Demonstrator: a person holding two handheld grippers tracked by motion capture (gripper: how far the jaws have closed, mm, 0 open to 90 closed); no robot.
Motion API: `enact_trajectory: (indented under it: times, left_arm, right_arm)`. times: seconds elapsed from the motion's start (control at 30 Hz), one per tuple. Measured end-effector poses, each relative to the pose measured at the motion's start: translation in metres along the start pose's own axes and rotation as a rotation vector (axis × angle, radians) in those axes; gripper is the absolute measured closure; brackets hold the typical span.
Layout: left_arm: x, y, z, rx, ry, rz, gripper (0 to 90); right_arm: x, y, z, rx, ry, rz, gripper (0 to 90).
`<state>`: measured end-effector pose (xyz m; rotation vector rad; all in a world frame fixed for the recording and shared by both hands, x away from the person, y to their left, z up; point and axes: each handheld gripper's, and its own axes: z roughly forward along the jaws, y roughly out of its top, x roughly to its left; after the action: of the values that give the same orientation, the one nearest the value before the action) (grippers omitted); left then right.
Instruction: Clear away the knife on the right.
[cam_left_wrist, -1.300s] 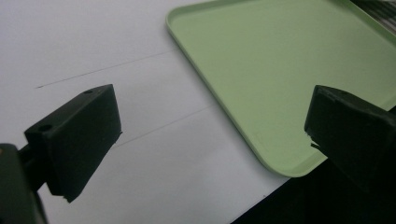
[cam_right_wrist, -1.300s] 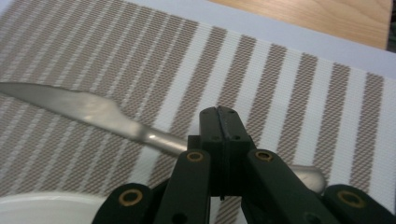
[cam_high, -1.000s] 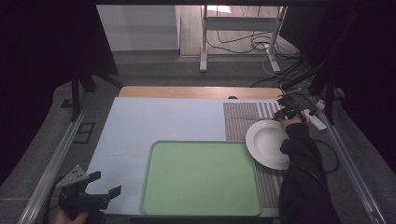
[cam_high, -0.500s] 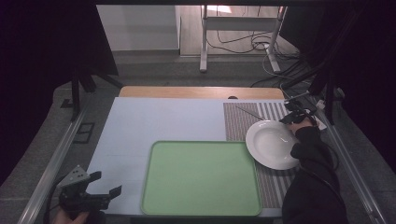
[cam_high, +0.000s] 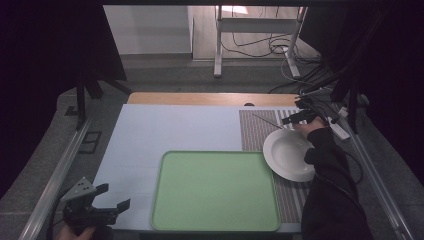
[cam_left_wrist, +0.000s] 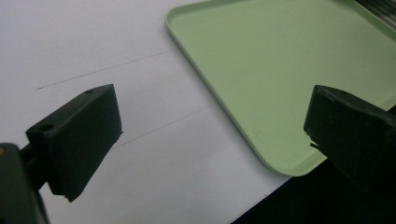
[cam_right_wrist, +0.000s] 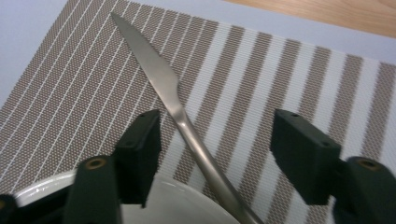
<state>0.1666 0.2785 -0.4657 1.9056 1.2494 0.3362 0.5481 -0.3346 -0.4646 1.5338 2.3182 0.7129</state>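
A steel table knife (cam_right_wrist: 161, 77) lies slantwise on the striped placemat (cam_right_wrist: 289, 65), its blade pointing away and its handle end running over the rim of a white plate (cam_right_wrist: 187, 203). My right gripper (cam_right_wrist: 218, 137) is open just above it, one jaw on each side of the handle, neither touching. From above, the right gripper (cam_high: 296, 119) sits at the far rim of the plate (cam_high: 290, 155), with the knife (cam_high: 266, 121) to its left. My left gripper (cam_high: 102, 208) hovers open at the table's near left corner. The left gripper (cam_left_wrist: 210, 128) holds nothing.
A green tray (cam_high: 215, 192) lies at the front centre, its near left corner (cam_left_wrist: 289, 165) close to the left gripper. The placemat (cam_high: 255, 132) lies under the plate at the right. A wooden strip (cam_high: 200, 98) edges the table's far side; cables lie beyond.
The right forearm has swung to the right, uncovering more of the plate, and the right gripper has shifted slightly at the plate's far rim. The left gripper has stayed put.
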Motion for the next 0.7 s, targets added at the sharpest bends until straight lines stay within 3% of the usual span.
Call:
enact_trajectory:
  times: [0.1,0.17,0.4,0.57,0.7]
  left_arm:
    - [0.0,0.0,0.0,0.0,0.0,0.0,4.0]
    - [0.0,0.0,0.0,-0.001,-0.001,-0.001,4.0]
    - [0.0,0.0,0.0,-0.002,-0.001,-0.002,4.0]
    - [0.0,0.0,0.0,-0.001,0.0,0.0,4.0]
    - [0.0,0.0,0.0,0.001,0.003,0.002,4.1]
  right_arm:
    - [0.005,0.002,0.012,0.036,-0.014,0.004,10.2]
    - [0.006,0.002,0.019,0.048,-0.03,0.007,3.4]
    - [0.003,-0.001,0.04,0.116,-0.075,-0.006,1.7]
    - [-0.003,-0.004,0.042,0.121,-0.101,-0.013,14.2]
    - [-0.005,-0.005,0.032,0.127,-0.071,-0.062,45.2]
